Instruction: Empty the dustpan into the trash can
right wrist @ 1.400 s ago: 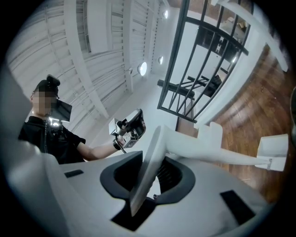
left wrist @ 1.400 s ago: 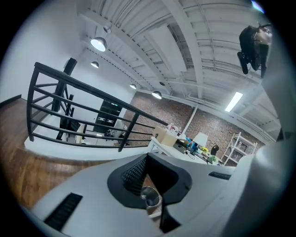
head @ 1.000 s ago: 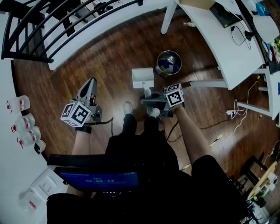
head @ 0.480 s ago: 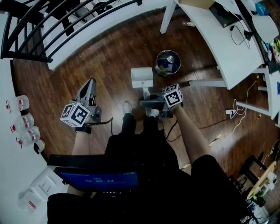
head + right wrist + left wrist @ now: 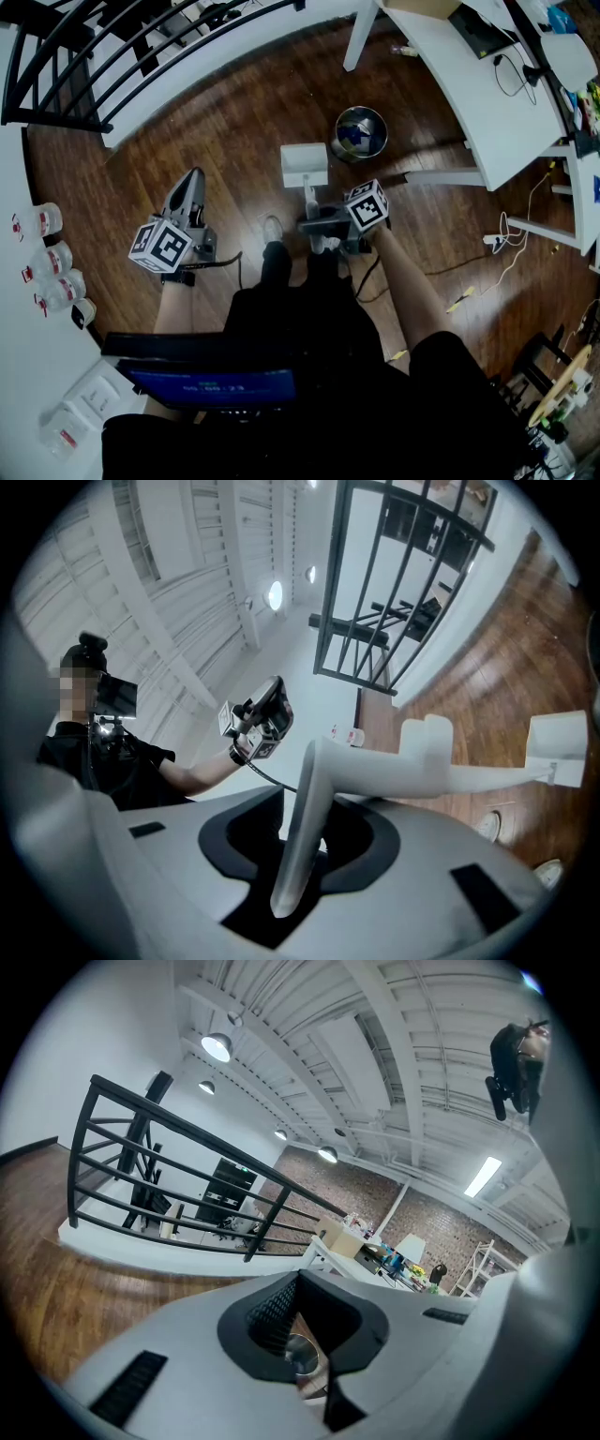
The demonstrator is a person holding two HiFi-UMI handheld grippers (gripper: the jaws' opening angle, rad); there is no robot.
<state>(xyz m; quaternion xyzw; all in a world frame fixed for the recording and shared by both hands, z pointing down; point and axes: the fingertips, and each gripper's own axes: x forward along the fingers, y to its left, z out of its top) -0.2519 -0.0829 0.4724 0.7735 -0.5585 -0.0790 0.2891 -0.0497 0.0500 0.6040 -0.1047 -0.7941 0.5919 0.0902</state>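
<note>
TOOLS: your right tool's (image 5: 298, 878) jaws have just been opening, dustpan (image 5: 305, 166) handle (image 5: 302, 817) loose between them; left tool (image 5: 302, 1358) closed, empty | HANDLING: likely light, stiff, slick plastic; clamp mid-handle

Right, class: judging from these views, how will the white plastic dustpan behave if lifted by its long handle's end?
The white plastic dustpan probably feels light and stiff: thin moulded walls, straight handle. Lifted by the handle end, its pan likely swings down. The right gripper, jaws just opening around the smooth handle, may let it slip or tip.
</note>
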